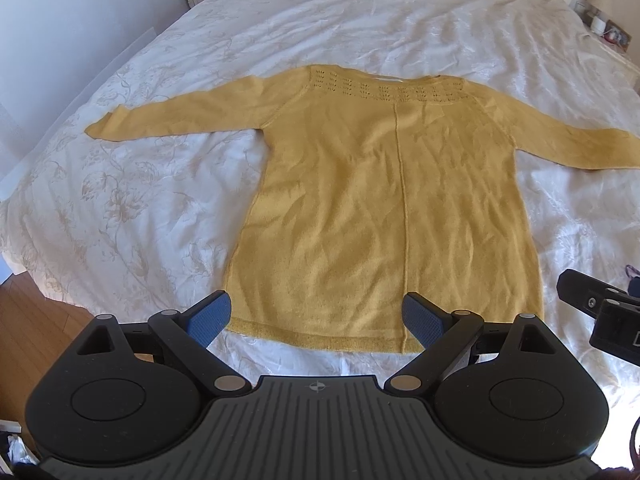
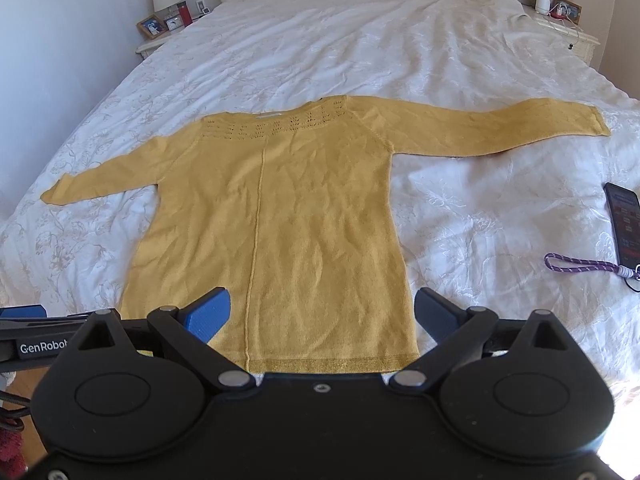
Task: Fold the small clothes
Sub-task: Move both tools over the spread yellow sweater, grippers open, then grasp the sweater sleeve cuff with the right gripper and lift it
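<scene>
**Spreading done, first fold to come**

Lying across the white floral bedspread (image 2: 460, 60), which fills both views, is the yellow knit sweater (image 2: 280, 216), flat with both sleeves out sideways and its hem towards the cameras. The neckline with its eyelet pattern points to the headboard. A raised seam runs down the body, left of centre.

The left sleeve (image 1: 172, 114) angles slightly down towards the bed's edge; the right sleeve (image 2: 500, 128) reaches out nearly straight. Light wrinkles cross the body, but nothing is bunched.

The left gripper (image 1: 316, 320) and right gripper (image 2: 320, 314) both hover just short of the hem, jaws spread wide, holding nothing. The blue pads (image 1: 210, 320) are clear of the cloth.

Judging from this, folding has not begun. A good first move would be for each gripper to take a sleeve near the cuff, pinching only the knit and not the bedspread beneath, then lay it across the body. Loose knit stretches, so lifting low and slowly should keep the body from dragging.

A phone (image 2: 624, 220) and purple cord (image 2: 580, 266) lie well right of the sweater.
</scene>
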{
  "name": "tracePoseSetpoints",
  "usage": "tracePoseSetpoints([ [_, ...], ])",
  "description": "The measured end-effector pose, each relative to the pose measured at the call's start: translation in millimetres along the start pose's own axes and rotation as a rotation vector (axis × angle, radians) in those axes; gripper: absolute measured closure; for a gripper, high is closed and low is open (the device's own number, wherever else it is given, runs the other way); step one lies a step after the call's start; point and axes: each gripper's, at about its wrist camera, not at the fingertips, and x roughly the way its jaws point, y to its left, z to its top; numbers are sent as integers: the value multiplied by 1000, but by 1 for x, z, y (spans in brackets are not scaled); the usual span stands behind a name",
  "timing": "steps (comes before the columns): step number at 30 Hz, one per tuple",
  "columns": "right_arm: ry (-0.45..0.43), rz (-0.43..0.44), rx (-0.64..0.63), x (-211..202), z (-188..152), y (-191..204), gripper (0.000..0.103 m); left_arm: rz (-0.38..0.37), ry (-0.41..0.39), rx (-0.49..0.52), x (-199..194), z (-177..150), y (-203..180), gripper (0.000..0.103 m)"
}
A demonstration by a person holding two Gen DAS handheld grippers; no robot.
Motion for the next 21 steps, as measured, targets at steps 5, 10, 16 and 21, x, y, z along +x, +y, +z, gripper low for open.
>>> tracePoseSetpoints([
  [5, -77, 8, -1, 6, 16, 0, 4, -52, -66, -26, 9, 24, 7, 10],
  [10, -238, -40, 34, 3, 47, -6, 2, -100, -231, -21, 11, 62, 8, 10],
  [16, -441, -131, 135, 5, 90, -32, 1, -149, -358, 50, 22, 109, -9, 10],
  [21, -399, -178, 230, 33, 114, -69, 1, -199, -337, 144, 45, 132, -33, 10],
])
